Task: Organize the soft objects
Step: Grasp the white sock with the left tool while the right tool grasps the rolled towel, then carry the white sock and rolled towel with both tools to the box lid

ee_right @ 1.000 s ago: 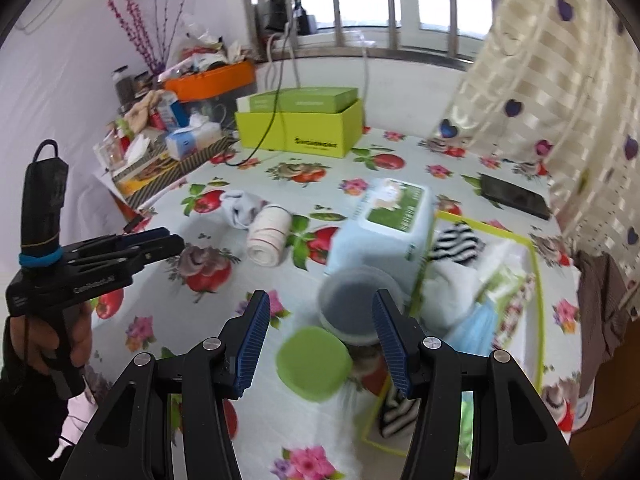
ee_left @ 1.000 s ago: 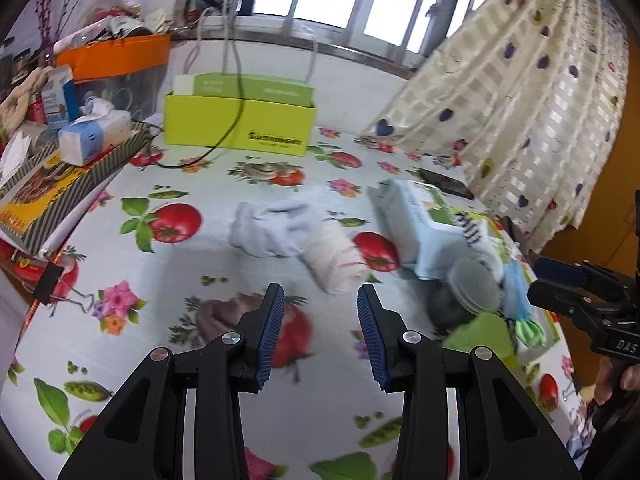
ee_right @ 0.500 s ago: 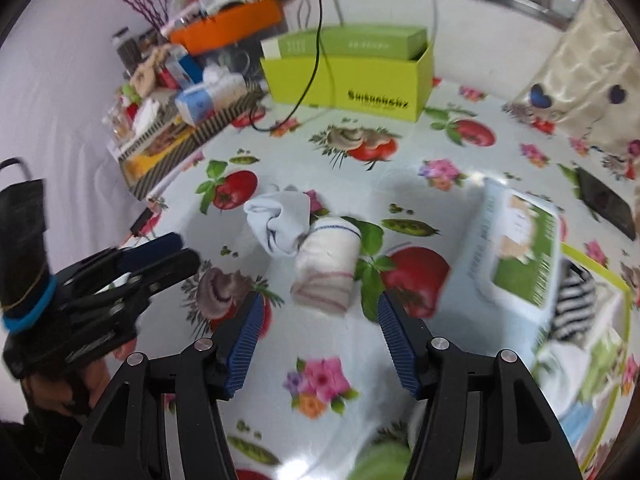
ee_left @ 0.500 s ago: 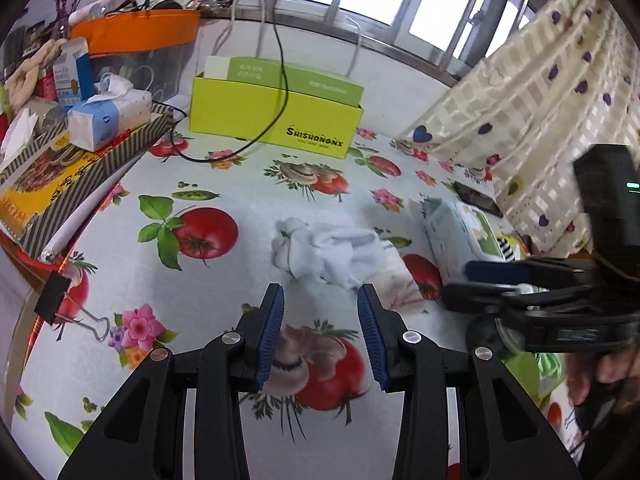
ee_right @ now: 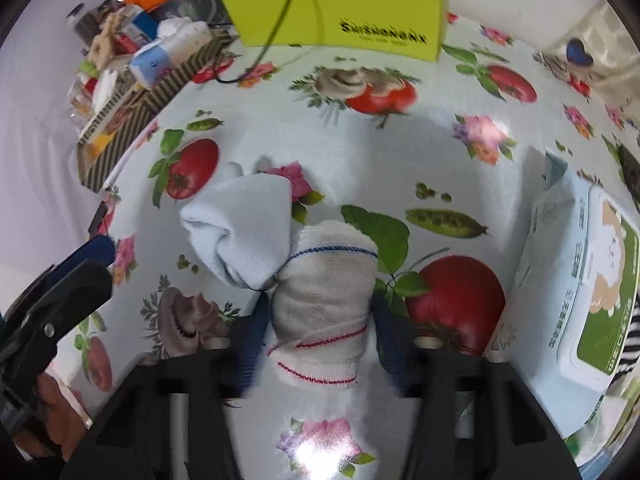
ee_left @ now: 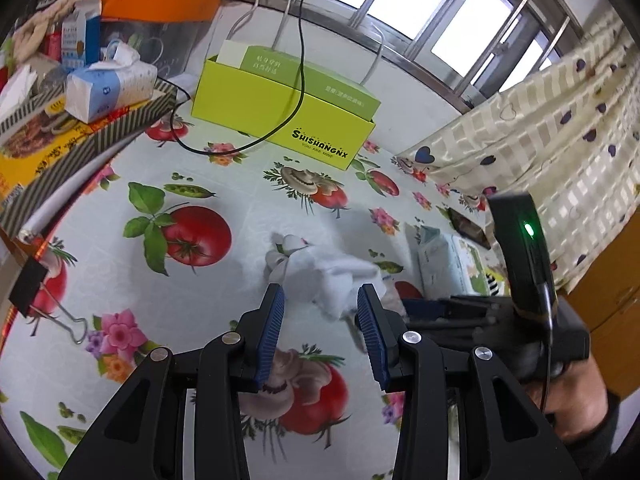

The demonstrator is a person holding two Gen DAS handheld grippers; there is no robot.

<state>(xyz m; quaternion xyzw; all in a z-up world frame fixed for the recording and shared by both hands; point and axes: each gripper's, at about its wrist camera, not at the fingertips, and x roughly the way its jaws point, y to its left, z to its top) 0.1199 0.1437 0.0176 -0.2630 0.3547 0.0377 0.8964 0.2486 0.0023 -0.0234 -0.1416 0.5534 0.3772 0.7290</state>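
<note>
Socks are what both grippers are after: a striped roll [ee_right: 324, 300] sits low in the middle of the right wrist frame, with a pale blue sock [ee_right: 240, 232] bunched against its upper left side, touching it.

What could go wrong, I'd say, is the two coming up together. They press against each other, and a dark thread seems to run where they meet, so a lift of the roll may drag the blue one along or tip it over. The roll is soft too; a squeeze near its end could let it slump out.

The right gripper [ee_right: 318, 336] stands wide, its blue pads on either side of the roll's lower half, close to the cloth. The view is blurred there, so I cannot tell whether they touch it.

The left gripper [ee_left: 320, 300] is also wide and holds nothing. In its frame the blue sock [ee_left: 320, 268] lies at centre, just beyond and between the fingertips, not yet within them.

At the right edge a wipes pack [ee_right: 580, 300] lies near the roll, apart from it, on the tomato-print tablecloth [ee_right: 460, 184].
</note>
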